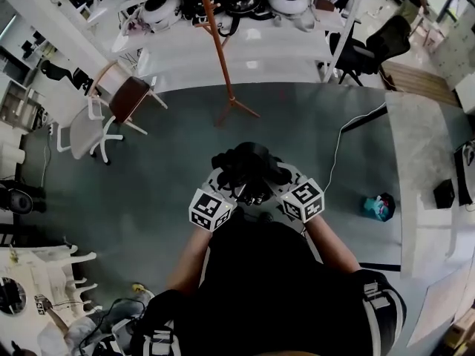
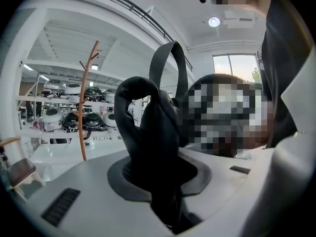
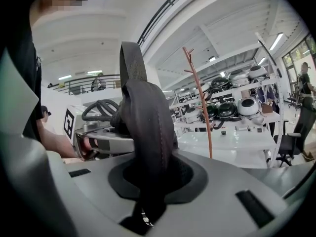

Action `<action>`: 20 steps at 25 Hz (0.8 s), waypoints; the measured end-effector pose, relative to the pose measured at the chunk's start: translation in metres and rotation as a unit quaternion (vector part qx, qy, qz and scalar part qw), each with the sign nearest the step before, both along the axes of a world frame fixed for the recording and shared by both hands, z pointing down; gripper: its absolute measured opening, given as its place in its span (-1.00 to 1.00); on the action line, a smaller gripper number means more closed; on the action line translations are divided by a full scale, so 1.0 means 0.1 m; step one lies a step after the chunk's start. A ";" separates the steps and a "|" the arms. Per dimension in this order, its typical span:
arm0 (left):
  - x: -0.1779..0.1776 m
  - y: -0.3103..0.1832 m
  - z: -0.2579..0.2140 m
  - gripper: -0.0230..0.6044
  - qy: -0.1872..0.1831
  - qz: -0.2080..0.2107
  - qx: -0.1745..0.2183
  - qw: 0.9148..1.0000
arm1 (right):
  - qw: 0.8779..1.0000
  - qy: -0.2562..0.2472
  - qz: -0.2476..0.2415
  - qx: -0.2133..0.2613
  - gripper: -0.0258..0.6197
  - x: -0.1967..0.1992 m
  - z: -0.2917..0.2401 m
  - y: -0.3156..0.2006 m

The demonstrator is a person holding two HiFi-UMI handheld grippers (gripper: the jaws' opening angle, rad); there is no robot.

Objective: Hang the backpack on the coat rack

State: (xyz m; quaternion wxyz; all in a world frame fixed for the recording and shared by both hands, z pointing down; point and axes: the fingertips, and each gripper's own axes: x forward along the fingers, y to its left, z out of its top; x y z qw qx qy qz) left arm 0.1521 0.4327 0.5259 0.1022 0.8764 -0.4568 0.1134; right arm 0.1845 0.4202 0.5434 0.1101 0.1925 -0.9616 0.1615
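The left gripper [image 2: 159, 184] is pinching a padded black strap [image 2: 148, 127] of the backpack [image 1: 249, 170]; the right gripper [image 3: 148, 179] is clamped on a second strap [image 3: 148, 117] in the same way; neither pair of jaws stands wider than the strap it bites. In the head view the two sit close together in front of the person's body, with the bag bunched just ahead of them and held up off the floor [image 1: 148, 176]. The step in hand looks like the carry; the coat rack [image 1: 220, 50] stands well apart, straight ahead. The next move, I judge, calls for closing that gap, then lifting high enough to drop the top loop [image 2: 170, 63] over one of the upturned branches (one side may have to let go first). A brown chair [image 1: 128, 99] stands left of the rack's foot; a white cable [image 1: 338, 147] trails on the right; shelves [image 1: 282, 47] lie behind it; the straight path looks free.
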 end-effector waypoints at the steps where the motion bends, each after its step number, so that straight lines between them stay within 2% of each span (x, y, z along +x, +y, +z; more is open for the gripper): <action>1: -0.01 -0.01 -0.01 -0.59 0.002 0.000 0.000 1.000 | 1.000 -0.001 0.001 -0.001 -0.67 -0.01 -0.01 -0.01; 6: -0.07 -0.11 -0.02 -0.59 0.007 0.011 -0.002 1.000 | 1.000 -0.002 0.013 -0.010 -0.67 -0.07 -0.01 -0.10; 10: -0.14 -0.25 0.03 -0.59 0.006 0.038 -0.005 0.999 | 0.999 0.002 0.027 -0.018 -0.67 -0.13 0.04 -0.24; 20: -0.45 -0.94 0.05 -0.59 0.027 0.082 -0.002 0.996 | 0.997 0.008 0.071 -0.027 -0.67 -0.44 0.08 -0.90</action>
